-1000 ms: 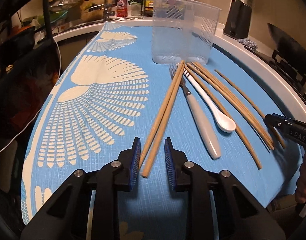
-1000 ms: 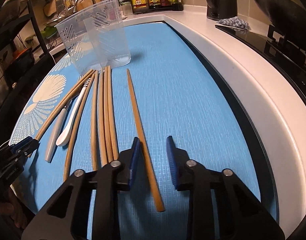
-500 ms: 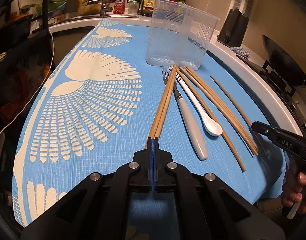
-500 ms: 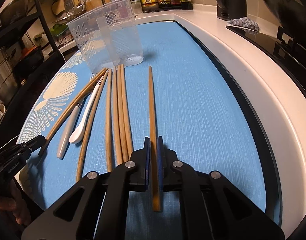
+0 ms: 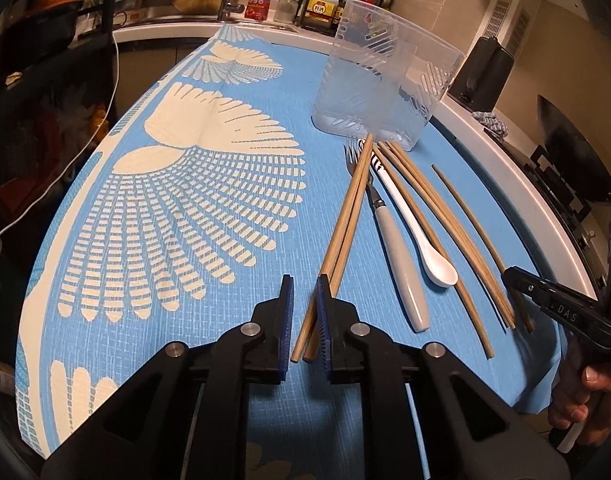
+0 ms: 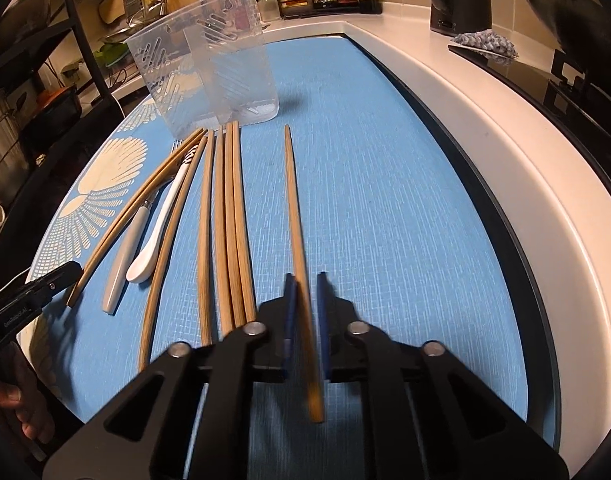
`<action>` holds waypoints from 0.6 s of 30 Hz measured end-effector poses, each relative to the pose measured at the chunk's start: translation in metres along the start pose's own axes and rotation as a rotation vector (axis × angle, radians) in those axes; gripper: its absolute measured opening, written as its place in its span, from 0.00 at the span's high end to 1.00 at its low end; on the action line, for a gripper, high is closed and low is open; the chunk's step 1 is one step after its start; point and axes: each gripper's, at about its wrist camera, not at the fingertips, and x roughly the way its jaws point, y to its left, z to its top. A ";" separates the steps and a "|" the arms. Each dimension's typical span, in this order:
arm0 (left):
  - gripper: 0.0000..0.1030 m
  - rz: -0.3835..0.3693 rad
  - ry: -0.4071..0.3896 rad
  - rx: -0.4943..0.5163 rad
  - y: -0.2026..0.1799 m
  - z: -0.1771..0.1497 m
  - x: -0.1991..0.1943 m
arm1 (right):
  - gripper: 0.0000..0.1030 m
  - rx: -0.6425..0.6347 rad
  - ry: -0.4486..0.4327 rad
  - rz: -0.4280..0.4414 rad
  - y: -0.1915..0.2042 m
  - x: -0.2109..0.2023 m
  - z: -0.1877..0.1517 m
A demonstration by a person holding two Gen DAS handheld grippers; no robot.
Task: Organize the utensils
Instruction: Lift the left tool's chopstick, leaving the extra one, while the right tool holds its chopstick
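Nearby, fork (image 5: 401,280), spoon (image 5: 419,236); left gripper (image 5: 304,308) opening around chopstick pair (image 5: 347,216), right gripper (image 6: 304,304) pinching chopstick (image 6: 293,200).

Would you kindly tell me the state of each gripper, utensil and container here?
Left gripper: jaws opening, pair of wooden chopsticks between them.
Right gripper: shut on single wooden chopstick.
Clear plastic slotted holder: upright, empty.
Grey-handled fork: lying flat.
White ceramic spoon: lying flat.
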 end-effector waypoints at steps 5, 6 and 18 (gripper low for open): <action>0.87 0.012 0.014 0.078 -0.013 -0.004 0.003 | 0.93 0.000 0.007 0.004 0.000 0.000 0.001; 0.87 0.026 0.013 0.105 -0.017 -0.005 0.004 | 0.93 -0.001 0.008 0.006 0.001 0.000 0.001; 0.94 0.050 0.001 0.213 -0.031 -0.008 0.003 | 0.94 -0.008 0.002 -0.011 0.003 -0.002 -0.002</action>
